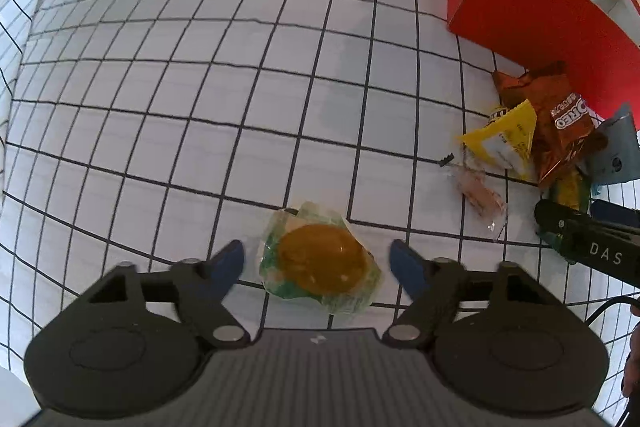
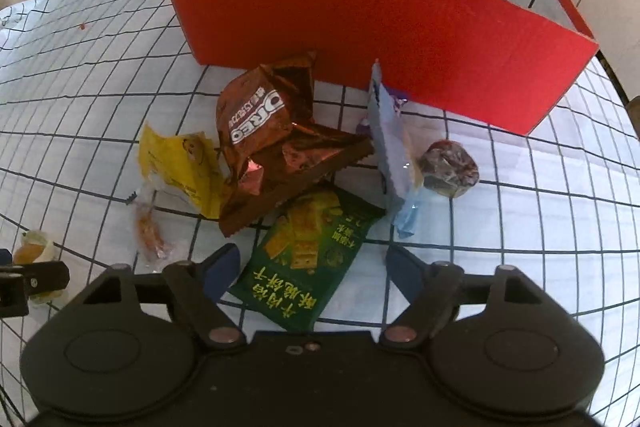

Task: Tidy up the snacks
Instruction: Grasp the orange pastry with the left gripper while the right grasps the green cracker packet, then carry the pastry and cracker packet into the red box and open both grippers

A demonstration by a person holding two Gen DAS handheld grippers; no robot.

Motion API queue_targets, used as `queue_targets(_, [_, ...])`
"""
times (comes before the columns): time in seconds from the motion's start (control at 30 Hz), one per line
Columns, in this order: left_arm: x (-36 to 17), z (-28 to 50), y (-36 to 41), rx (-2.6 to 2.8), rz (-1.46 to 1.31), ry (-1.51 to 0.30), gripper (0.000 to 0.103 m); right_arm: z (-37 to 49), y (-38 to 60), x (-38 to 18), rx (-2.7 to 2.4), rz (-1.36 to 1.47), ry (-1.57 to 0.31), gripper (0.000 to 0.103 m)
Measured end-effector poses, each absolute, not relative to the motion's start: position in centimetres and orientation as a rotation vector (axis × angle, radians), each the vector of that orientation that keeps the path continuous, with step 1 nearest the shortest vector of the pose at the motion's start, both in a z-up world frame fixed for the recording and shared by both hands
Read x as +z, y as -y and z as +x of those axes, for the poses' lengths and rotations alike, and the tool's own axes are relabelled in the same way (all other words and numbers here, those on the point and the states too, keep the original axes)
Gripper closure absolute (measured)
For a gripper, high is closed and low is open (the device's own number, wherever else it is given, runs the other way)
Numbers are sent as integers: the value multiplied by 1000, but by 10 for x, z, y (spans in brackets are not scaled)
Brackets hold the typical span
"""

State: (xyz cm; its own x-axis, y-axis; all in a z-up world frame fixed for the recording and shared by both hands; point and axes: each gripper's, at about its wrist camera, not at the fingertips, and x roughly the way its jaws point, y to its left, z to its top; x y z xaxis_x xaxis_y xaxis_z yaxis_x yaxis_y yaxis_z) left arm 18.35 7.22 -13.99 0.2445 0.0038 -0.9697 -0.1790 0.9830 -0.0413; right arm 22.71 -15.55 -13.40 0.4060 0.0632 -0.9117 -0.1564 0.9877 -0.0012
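A brown round pastry in a green-and-clear wrapper [image 1: 320,263] lies on the checked cloth. My left gripper [image 1: 318,261] stands open around it, with a small gap between each blue pad and the wrapper. In the right wrist view a green cracker packet [image 2: 304,259] lies between the blue fingers of my right gripper [image 2: 312,265], which is open, its right pad clear of the packet. Behind it is a heap: a brown Oreo bag [image 2: 256,123], a yellow packet [image 2: 180,163], a grey-blue packet [image 2: 390,147] and a dark round wrapped snack [image 2: 450,167].
An open red cardboard box [image 2: 380,27] stands just behind the heap, seen too at the upper right of the left wrist view as the red box [image 1: 520,7]. A clear-wrapped sausage [image 2: 148,231] lies left of the heap. White cloth with a black grid [image 1: 200,87] covers the table.
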Motion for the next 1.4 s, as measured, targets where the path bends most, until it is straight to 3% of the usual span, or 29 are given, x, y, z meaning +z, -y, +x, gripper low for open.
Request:
queue_targets(0.13, [-139,180,-73,114,-155,-1313,38,222,157,-133,135,-103,-1124,39])
queue_targets(0.2, [-138,179,-74,118,-163,-1306,39,220,159,-131,144,-103,-1112,54])
queue_targets(0.27, [-136,177,-73,123,-171,-1300,42,215,164,-128,152,-98,-1108,57])
queue_targets(0.4, [-130,172,-73,122,-177,-1290,48,206,176,-126,168,-59,-1113,58])
queue_targets(0.8, [-113,151,-64,84,-200,-1261,50,163,197,-96,260,9,-1104,58])
queue_targets(1.4, [3,175,1,-70,-128,-1047,49,179,227,3,323,20,-914,58])
